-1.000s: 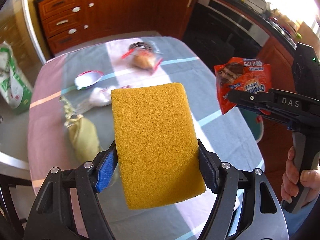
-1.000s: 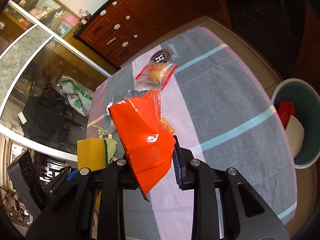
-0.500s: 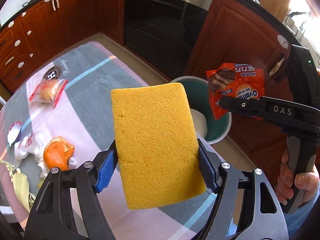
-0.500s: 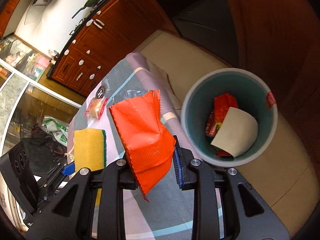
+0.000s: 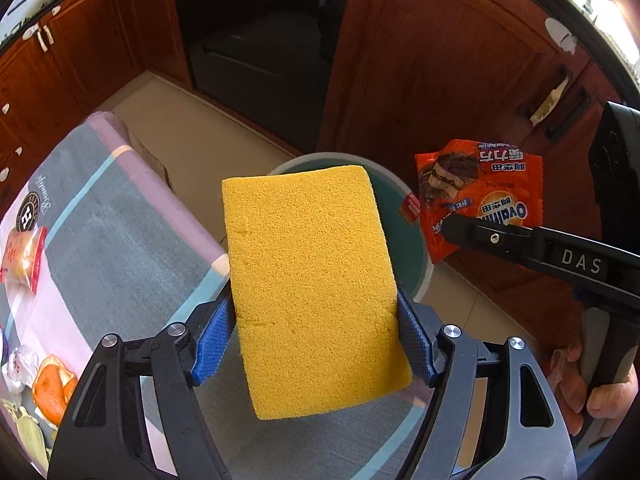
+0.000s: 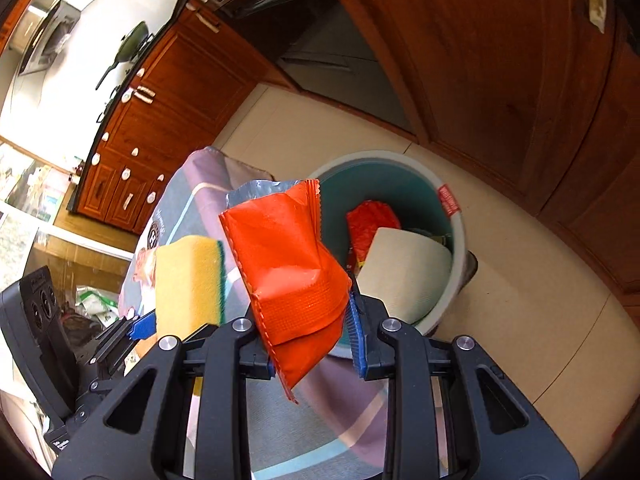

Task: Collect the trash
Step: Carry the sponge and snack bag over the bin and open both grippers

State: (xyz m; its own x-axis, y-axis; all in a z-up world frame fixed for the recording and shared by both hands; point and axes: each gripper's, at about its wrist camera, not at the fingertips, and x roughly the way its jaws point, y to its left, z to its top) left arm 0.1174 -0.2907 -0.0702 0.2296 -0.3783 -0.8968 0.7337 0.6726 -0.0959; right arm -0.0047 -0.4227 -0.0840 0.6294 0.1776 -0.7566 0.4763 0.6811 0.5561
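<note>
Orange foil is what catches the eye: a crumpled snack wrapper (image 6: 292, 280) clamped between the blue pads of the right gripper (image 6: 312, 344), at the centre of the right wrist view, with the teal trash bin (image 6: 454, 216) just behind it on the tiled floor. Inside the bin lie a red packet (image 6: 370, 224) and a pale curved sheet (image 6: 404, 272). In the left wrist view the left gripper (image 5: 316, 344) grips a yellow sponge (image 5: 312, 280) by its long sides, upright in the middle of the frame and hiding much of the bin. At lower left, the table's striped cloth (image 5: 120, 232) carries an orange peel (image 5: 54, 388) and a wrapped bun (image 5: 22, 252).
</note>
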